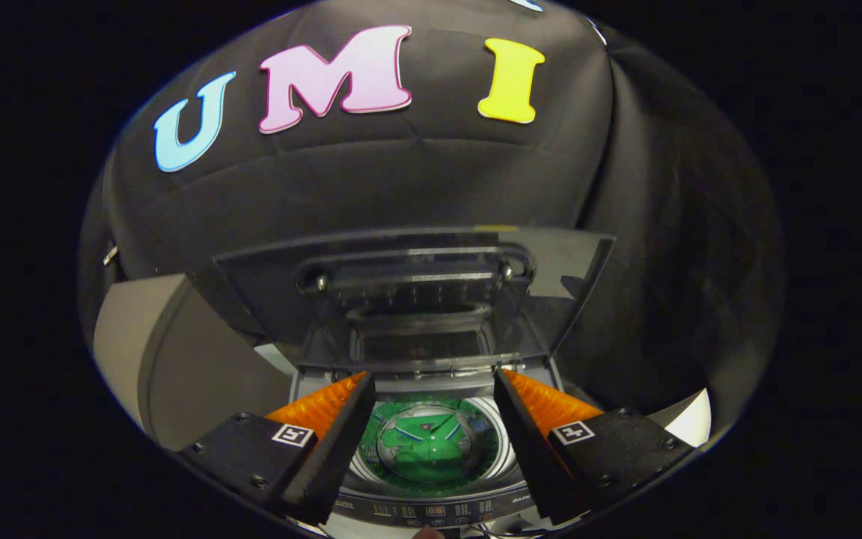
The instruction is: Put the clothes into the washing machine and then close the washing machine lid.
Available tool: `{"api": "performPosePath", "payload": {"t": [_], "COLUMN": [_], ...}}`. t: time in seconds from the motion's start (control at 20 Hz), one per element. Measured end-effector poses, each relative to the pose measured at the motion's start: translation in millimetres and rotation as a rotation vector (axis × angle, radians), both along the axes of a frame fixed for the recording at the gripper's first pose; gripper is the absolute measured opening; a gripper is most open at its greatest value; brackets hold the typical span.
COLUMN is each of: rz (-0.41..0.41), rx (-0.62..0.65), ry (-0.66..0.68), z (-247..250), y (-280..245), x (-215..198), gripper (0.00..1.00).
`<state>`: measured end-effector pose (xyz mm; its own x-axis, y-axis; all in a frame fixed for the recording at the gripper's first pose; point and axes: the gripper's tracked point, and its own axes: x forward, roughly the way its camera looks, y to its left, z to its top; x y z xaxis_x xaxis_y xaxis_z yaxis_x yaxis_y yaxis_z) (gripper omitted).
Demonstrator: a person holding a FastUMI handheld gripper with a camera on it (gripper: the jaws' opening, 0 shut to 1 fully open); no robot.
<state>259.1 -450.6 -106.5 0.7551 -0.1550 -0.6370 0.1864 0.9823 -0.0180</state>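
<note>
The gripper [431, 397] hangs above the top-loading washing machine [431, 509], its 2 fingers spread wide and holding nothing. Between them, down in the drum [476, 457], lies a green garment [431, 449], a shirt by the look of its collar, settled at the bottom of the tub. So, judging from this, the loading step looks done, at least for that piece; whether more clothes wait elsewhere I cannot tell.

That leaves the lid. The tinted transparent lid [416, 292] stands raised, tilted back just beyond the fingertips, hinged along the machine's rear edge, its handle recess facing the fingers. The next move, as I read it, calls for reaching up over the lid's free top edge, catching it with a finger or a light pinch, and bringing it forward and down without letting it slam.

The control panel [431, 513] runs along the machine's front edge below the fingers. Behind everything hangs the booth's black cloth wall [371, 187], and a grey panel [169, 359] stands beside the machine on one side.
</note>
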Motion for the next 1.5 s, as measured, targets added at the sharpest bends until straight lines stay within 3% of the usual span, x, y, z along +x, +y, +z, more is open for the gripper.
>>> {"api": "performPosePath", "payload": {"t": [0.5, 0.95, 1.5], "rz": [-0.006, 0.006, 0.002], "rx": [-0.004, 0.003, -0.016], "ry": [-0.131, -0.062, -0.106], "z": [95, 52, 47], "y": [-12, -8, -7], "x": [60, 118, 108], "gripper": [0.99, 0.99, 1.00]}}
